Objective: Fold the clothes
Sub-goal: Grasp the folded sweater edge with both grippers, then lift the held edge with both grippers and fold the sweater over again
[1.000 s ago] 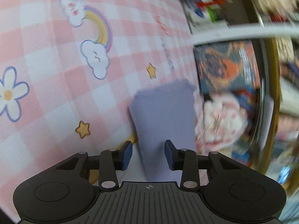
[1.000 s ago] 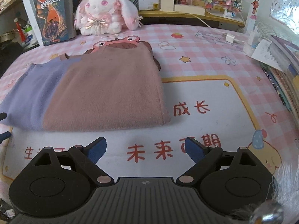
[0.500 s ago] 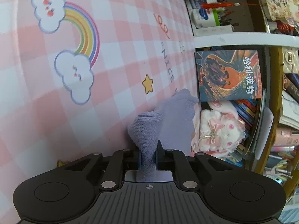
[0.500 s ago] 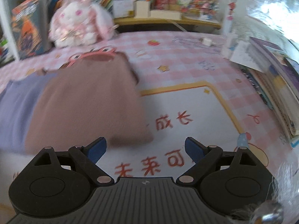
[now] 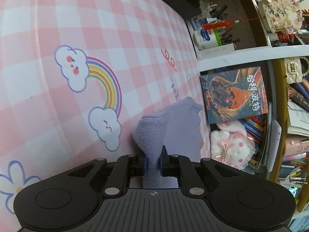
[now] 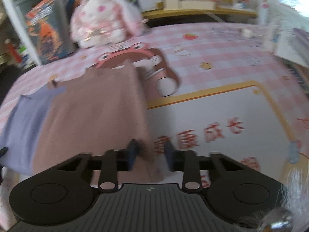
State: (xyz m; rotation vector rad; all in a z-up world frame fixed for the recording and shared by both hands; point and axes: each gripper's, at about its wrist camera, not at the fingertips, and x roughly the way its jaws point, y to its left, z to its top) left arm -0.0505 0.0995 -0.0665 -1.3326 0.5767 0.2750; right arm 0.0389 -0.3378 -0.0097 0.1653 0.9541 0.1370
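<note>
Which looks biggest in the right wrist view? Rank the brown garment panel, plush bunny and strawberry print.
1. Brown garment panel, though it lies nearest the camera.
2. Plush bunny.
3. Strawberry print.

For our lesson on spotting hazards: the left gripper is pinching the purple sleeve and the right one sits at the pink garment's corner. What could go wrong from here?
1. The left gripper holds only a narrow bunch of the purple sleeve; a pull may make it slip out or crease.
2. The right gripper is open around the pink garment's corner, in a blurred picture; it may close on too little cloth.
3. Lifting could drag the garment against the plush rabbit.
</note>
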